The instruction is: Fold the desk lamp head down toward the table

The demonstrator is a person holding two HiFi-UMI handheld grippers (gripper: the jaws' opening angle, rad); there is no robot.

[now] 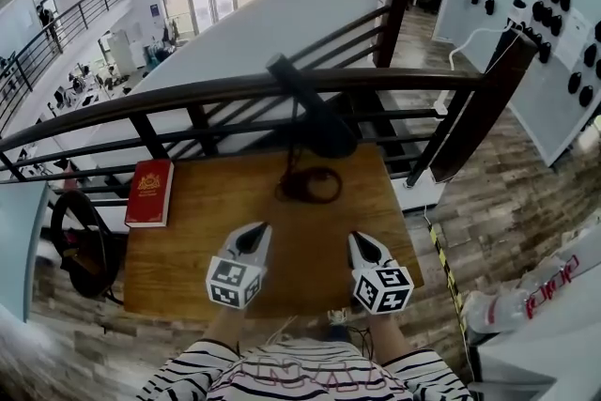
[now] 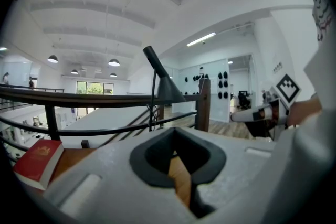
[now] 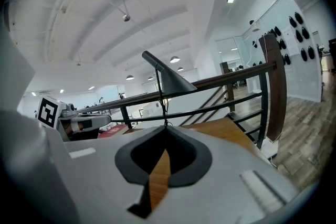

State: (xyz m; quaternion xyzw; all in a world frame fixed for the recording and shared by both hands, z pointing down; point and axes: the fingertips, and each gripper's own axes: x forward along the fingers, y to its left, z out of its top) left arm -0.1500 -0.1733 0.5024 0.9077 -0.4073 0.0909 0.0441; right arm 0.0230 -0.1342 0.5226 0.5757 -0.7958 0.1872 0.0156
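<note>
A black desk lamp point(image 1: 324, 131) stands at the far edge of the wooden desk point(image 1: 188, 268), its round base point(image 1: 306, 185) near the railing and its cone head raised above it. Both grippers hover over the near half of the desk, short of the lamp and apart from it. My left gripper point(image 1: 255, 230) is shut with nothing in it, and so is my right gripper point(image 1: 361, 239). The lamp's cone point(image 2: 169, 90) rises beyond the left gripper point(image 2: 176, 132), with the right gripper point(image 2: 262, 113) off to the side. Past the right gripper point(image 3: 165, 132) the lamp point(image 3: 170, 80) stands straight ahead.
A red book point(image 1: 150, 192) lies at the desk's far left. A dark wooden railing point(image 1: 235, 89) runs just behind the lamp, with an open drop beyond it. Black headphones point(image 1: 80, 244) hang left of the desk. A white cable point(image 1: 282, 329) trails at the near edge.
</note>
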